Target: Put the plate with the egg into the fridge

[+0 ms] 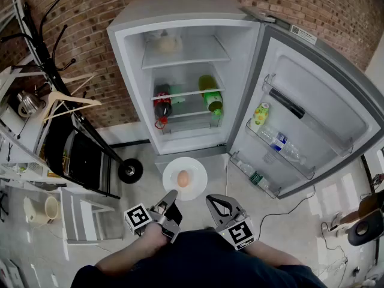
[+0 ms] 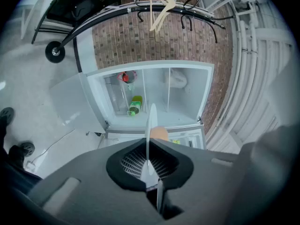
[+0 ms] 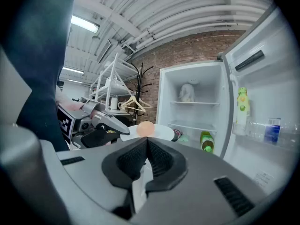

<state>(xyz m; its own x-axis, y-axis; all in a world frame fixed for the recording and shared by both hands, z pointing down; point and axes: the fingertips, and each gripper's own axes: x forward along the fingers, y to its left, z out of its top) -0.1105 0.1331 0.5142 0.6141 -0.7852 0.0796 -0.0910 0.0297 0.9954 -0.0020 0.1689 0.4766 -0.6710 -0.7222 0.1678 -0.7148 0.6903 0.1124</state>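
A white plate (image 1: pixel 198 171) with a brown egg (image 1: pixel 183 178) on it hangs level above the floor, just before the open fridge (image 1: pixel 129 71). My left gripper (image 1: pixel 170 198) is shut on the plate's near rim. In the left gripper view the plate (image 2: pixel 152 118) runs edge-on between the closed jaws of that gripper (image 2: pixel 148 146), the egg (image 2: pixel 160 133) beside it. My right gripper (image 1: pixel 215 201) is to the right of the plate, shut and holding nothing. In the right gripper view its jaws (image 3: pixel 146 142) meet, and beyond them are the plate (image 3: pixel 161 132) and egg (image 3: pixel 146 128).
The fridge door (image 1: pixel 312 113) stands wide open to the right, with bottles (image 1: pixel 282 146) on its racks. Inside lie a dark bottle (image 1: pixel 162 104) and a green bottle (image 1: pixel 211 98). A coat rack with a hanger (image 1: pixel 66 98) and a wheeled base (image 1: pixel 130 171) stand at the left.
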